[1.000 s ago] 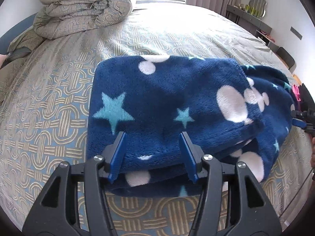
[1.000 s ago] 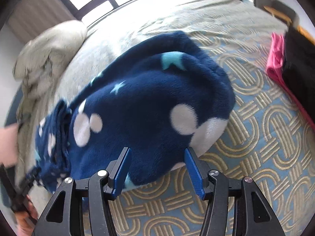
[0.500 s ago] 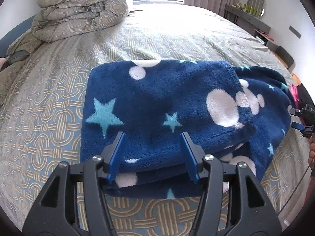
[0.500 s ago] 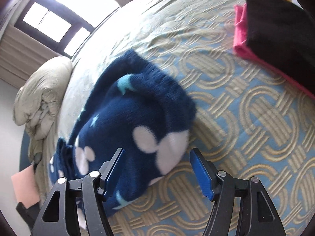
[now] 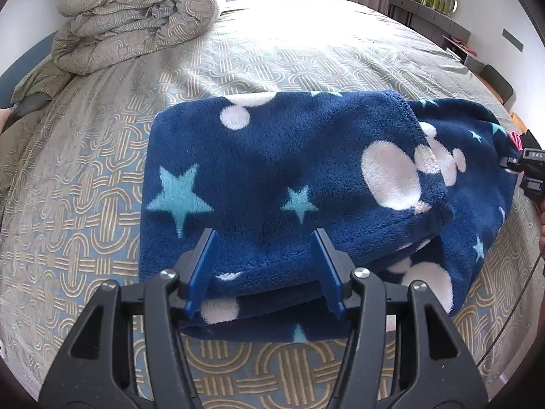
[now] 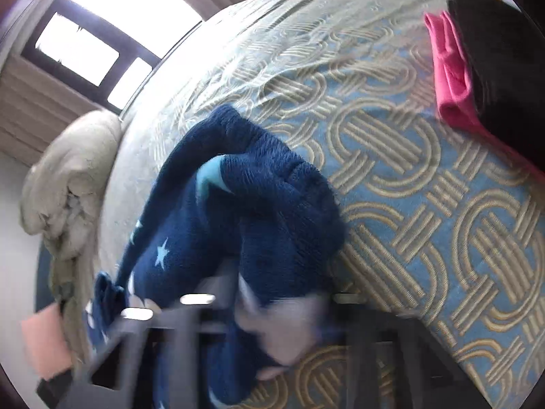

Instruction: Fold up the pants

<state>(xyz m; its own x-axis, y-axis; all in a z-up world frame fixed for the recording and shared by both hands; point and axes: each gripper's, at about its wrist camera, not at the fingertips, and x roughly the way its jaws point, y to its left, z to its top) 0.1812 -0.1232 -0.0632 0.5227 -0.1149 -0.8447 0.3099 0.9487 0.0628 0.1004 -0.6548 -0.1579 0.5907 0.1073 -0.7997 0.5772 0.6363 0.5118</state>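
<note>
Bare bedspread [image 5: 102, 177] lies open left of and beyond the pants [image 5: 272, 177], so a gripper can pass freely there. A rolled duvet [image 5: 136, 17] blocks the far left corner. To the right (seen from the right wrist) a strip of bedspread stays clear up to a pink and black pile [image 6: 477, 68].

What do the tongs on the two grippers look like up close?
The left gripper has black angular plastic arms with triangular cut-outs, silver screw heads, and flat blue tongs. The right gripper is motion-blurred: dark arms with pale glints. A thin black cable runs at the left view's right edge.
</note>
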